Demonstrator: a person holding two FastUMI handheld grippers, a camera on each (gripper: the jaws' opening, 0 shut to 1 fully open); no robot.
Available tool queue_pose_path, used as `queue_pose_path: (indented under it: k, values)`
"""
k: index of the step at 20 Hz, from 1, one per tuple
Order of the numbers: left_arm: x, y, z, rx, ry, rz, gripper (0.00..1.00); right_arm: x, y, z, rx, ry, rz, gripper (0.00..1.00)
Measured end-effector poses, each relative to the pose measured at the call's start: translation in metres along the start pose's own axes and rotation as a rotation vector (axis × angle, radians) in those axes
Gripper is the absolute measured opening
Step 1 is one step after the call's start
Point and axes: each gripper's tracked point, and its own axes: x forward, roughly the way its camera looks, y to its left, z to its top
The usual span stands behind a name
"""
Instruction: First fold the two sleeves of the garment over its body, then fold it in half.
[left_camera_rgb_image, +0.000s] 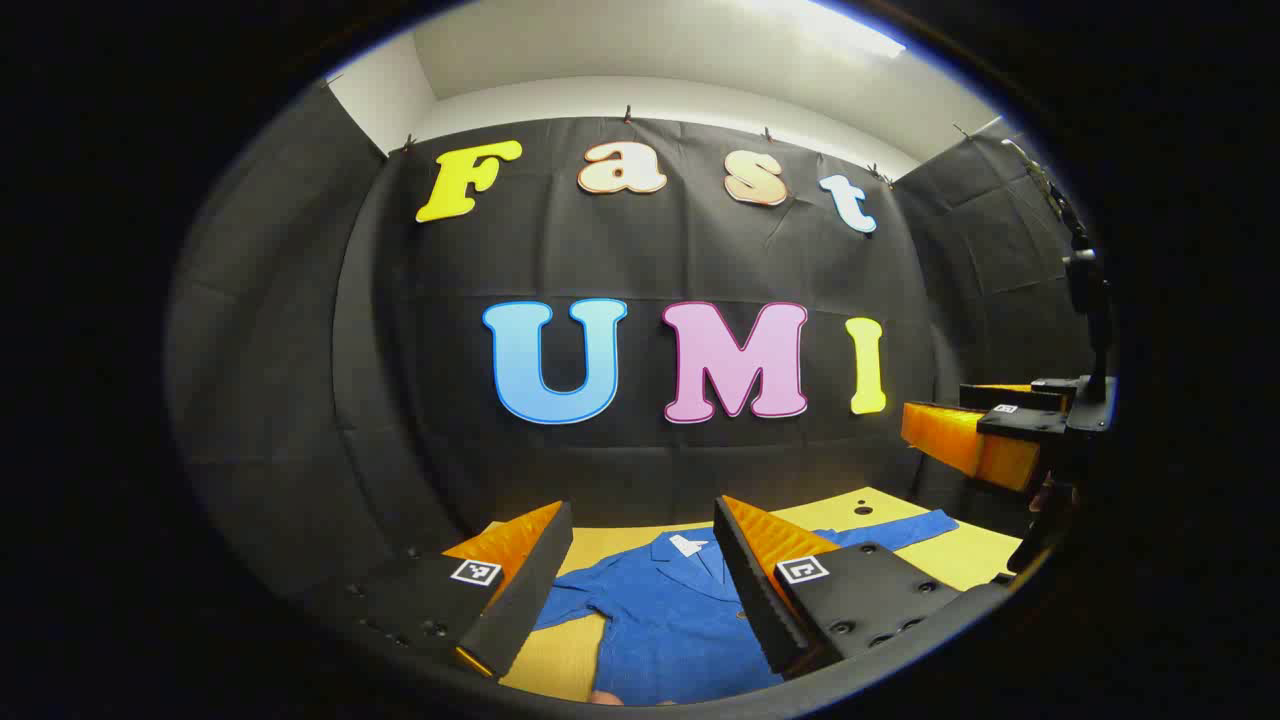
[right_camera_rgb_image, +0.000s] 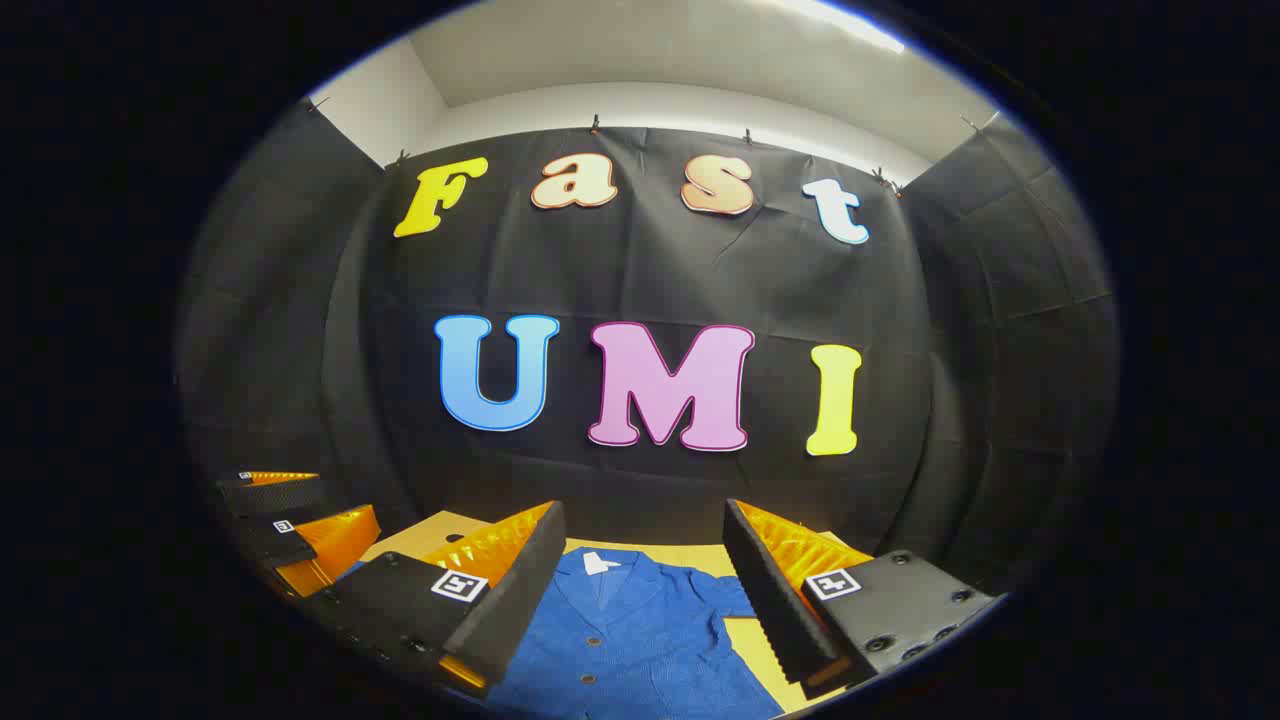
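A blue button-up shirt (left_camera_rgb_image: 665, 615) lies flat on the yellow table (left_camera_rgb_image: 960, 560), collar toward the far wall, with one sleeve (left_camera_rgb_image: 900, 528) stretched out to the right. My left gripper (left_camera_rgb_image: 640, 590) hovers open above the shirt's body, nothing between its fingers. In the right gripper view the same shirt (right_camera_rgb_image: 625, 640) lies below my right gripper (right_camera_rgb_image: 640, 590), which is open and holds nothing. The right gripper (left_camera_rgb_image: 985, 440) also appears at the right edge of the left gripper view, raised above the table. The left gripper (right_camera_rgb_image: 290, 525) shows at the far left of the right gripper view.
The yellow table (right_camera_rgb_image: 760, 640) reaches the black cloth wall at the back. A small dark hole (left_camera_rgb_image: 863, 510) marks the table near its far right corner. A black stand (left_camera_rgb_image: 1085, 290) rises at the right of the left gripper view.
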Motion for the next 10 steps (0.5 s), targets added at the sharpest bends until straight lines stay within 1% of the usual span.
queue_pose_path:
  k: [3,6,10]
  values:
    - [-0.001,0.003,0.003,0.006,-0.007,-0.017,0.82,-0.005,0.003,0.005,-0.001,-0.013,-0.01,0.96]
    - [-0.008,0.007,0.005,-0.003,-0.017,-0.026,0.82,-0.013,0.013,0.005,0.02,-0.01,-0.003,0.96]
    - [-0.023,0.021,0.004,-0.011,-0.023,-0.012,0.81,-0.021,0.025,0.005,0.002,-0.01,-0.013,0.95]
